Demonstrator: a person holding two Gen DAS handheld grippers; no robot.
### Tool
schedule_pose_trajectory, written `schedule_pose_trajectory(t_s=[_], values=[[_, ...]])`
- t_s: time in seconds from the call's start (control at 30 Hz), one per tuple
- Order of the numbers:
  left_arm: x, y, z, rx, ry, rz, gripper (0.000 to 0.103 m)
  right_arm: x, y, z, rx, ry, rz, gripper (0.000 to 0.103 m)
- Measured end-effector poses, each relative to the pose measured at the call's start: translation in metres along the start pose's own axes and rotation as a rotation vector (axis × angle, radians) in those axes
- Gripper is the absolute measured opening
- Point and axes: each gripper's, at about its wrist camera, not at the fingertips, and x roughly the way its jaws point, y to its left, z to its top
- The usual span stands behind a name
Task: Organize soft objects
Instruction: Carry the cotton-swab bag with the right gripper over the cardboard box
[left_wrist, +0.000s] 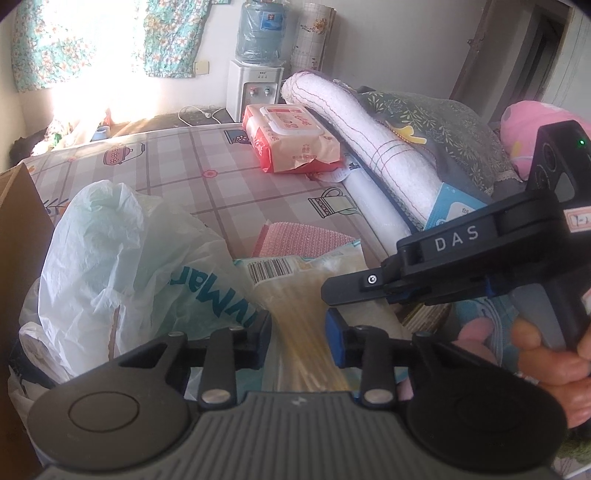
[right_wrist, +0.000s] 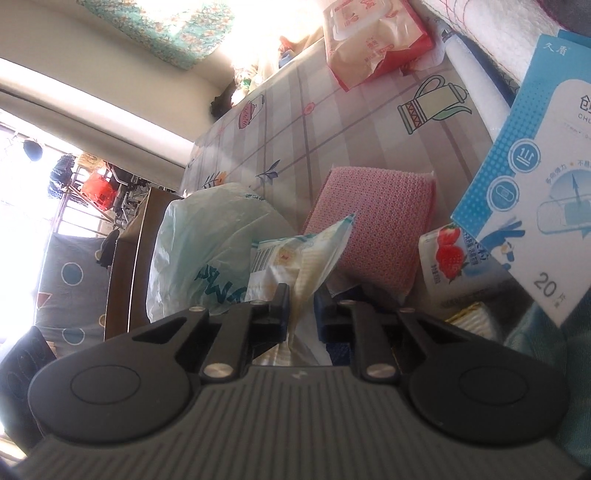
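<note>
A clear packet of yellow sticks with a barcode (left_wrist: 295, 295) lies on the checked tablecloth (left_wrist: 184, 173). My left gripper (left_wrist: 299, 332) straddles its near end, jaws apart, closing around it. My right gripper (left_wrist: 332, 291) reaches in from the right above the packet; in its own view the right gripper (right_wrist: 301, 306) has its jaws narrowly around the packet's end (right_wrist: 306, 266). A pink mesh sponge (right_wrist: 376, 229) sits just behind the packet. A white plastic bag (left_wrist: 122, 258) stands at the left.
A red and cream wipes pack (left_wrist: 291, 140) lies further back. A rolled white towel (left_wrist: 369, 147) and a blue and white box (right_wrist: 535, 184) lie along the right. A strawberry-print tissue packet (right_wrist: 450, 262) sits by the sponge. A brown cardboard box (left_wrist: 18, 258) is at the left.
</note>
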Motion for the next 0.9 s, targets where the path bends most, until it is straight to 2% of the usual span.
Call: schedule_pose_trajectory(t_s=[0.33, 0.53, 0.77, 0.9], values=[[-0.021, -0.001, -0.003, 0.006, -0.036, 0.004, 0.018, -0.017, 0.007, -0.009, -0.012, -0.046, 0.035, 0.010], [-0.051, -0.004, -0.005, 0.027, -0.099, -0.001, 0.016, -0.040, 0.027, -0.019, -0.045, -0.094, 0.066, 0.009], [-0.102, 0.002, -0.008, 0.050, -0.213, 0.030, 0.015, -0.066, 0.076, -0.031, -0.133, -0.153, 0.103, 0.009], [-0.132, 0.029, -0.007, 0.005, -0.263, 0.048, 0.015, -0.063, 0.121, -0.033, -0.199, -0.166, 0.140, 0.009]])
